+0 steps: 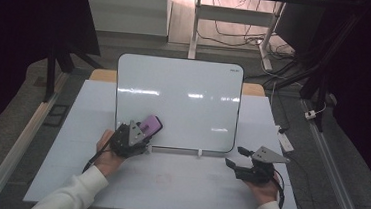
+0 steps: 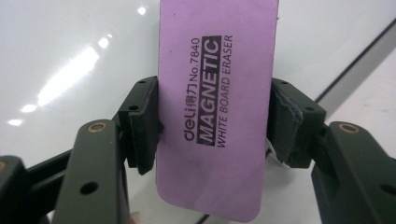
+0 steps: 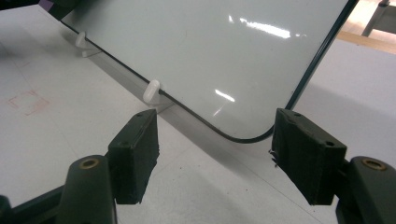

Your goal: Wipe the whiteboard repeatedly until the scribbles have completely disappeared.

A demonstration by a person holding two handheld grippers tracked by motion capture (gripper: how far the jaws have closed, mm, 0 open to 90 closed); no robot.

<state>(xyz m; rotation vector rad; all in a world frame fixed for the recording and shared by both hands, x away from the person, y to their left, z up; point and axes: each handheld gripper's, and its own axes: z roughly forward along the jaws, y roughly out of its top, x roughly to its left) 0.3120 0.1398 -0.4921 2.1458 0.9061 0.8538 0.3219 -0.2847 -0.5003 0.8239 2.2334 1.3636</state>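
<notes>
the left hand-held gripper (image 2: pixel 212 126) clamps the purple eraser (image 2: pixel 215 116) between its pads, against the whiteboard (image 2: pixel 70 56).

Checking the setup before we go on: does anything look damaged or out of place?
Nothing stands out. The whiteboard stands clean on its white pegs, and the left gripper holds the purple eraser squarely against it.

Right gripper (image 3: pixel 215 154) gapes (empty) near whiteboard (image 3: pixel 210 56), seemingly apart.
</notes>
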